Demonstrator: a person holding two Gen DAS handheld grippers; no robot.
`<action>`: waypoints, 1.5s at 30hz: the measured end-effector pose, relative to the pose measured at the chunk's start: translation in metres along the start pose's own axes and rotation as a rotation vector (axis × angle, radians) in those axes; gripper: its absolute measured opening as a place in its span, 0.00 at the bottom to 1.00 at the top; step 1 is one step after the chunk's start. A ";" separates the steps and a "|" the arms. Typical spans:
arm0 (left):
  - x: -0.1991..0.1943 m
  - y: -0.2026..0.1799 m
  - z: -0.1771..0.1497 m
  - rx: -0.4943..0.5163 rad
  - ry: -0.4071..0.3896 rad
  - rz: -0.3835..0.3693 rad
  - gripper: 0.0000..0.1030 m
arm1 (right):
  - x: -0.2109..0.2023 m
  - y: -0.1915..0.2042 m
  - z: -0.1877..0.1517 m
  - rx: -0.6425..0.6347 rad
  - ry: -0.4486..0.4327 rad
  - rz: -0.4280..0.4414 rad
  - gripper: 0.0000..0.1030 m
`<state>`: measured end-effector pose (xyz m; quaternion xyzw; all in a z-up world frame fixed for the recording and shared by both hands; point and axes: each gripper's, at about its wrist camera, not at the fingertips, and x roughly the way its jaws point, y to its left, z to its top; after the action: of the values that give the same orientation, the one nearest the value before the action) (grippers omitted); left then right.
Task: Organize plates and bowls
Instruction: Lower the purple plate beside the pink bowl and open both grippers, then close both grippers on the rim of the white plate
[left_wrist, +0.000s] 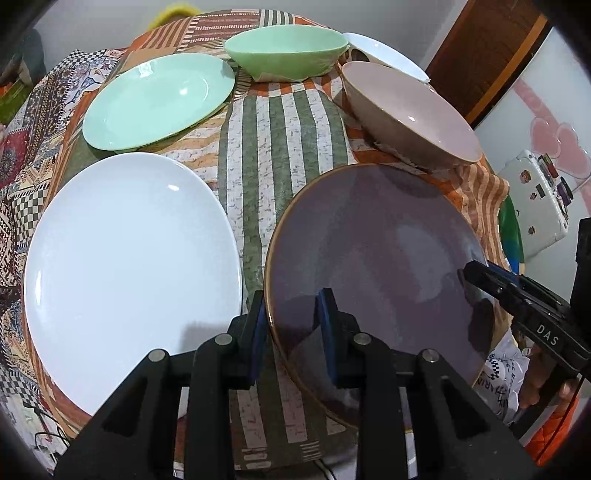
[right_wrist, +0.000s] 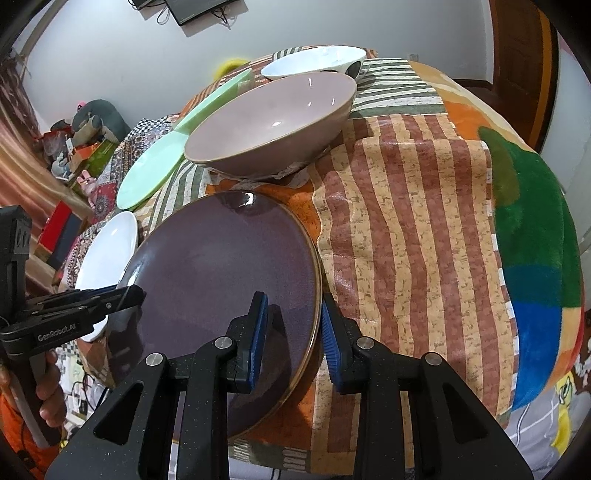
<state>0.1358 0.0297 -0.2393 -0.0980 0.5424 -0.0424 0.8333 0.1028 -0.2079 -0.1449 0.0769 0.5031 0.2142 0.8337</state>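
Across the left wrist view, the left claw (left_wrist: 293, 332) straddles the purple plate's (left_wrist: 376, 258) rim at seven o'clock, one pad on each face, apparently clamped; the right claw (left_wrist: 466, 272) bites its four o'clock edge.

From the right wrist view, the right claw (right_wrist: 293, 332) grips the same plate (right_wrist: 221, 266), the matching pink bowl (right_wrist: 273, 122) lying beyond at twelve o'clock.

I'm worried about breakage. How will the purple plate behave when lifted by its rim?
The purple plate looks rigid and probably fragile. Its glossy glaze may slip between the fingers. Gripped on opposite edges, it should stay fairly level.
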 end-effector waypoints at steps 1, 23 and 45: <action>0.000 -0.002 -0.001 0.005 -0.002 0.006 0.26 | 0.000 -0.001 0.001 0.001 0.005 0.005 0.27; -0.101 -0.010 -0.016 0.063 -0.264 0.066 0.51 | -0.059 0.022 0.012 -0.091 -0.143 -0.009 0.50; -0.156 0.102 -0.048 -0.179 -0.417 0.206 0.67 | -0.026 0.133 0.039 -0.324 -0.161 0.108 0.63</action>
<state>0.0243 0.1516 -0.1398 -0.1222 0.3676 0.1122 0.9151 0.0897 -0.0964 -0.0594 -0.0144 0.3889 0.3301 0.8600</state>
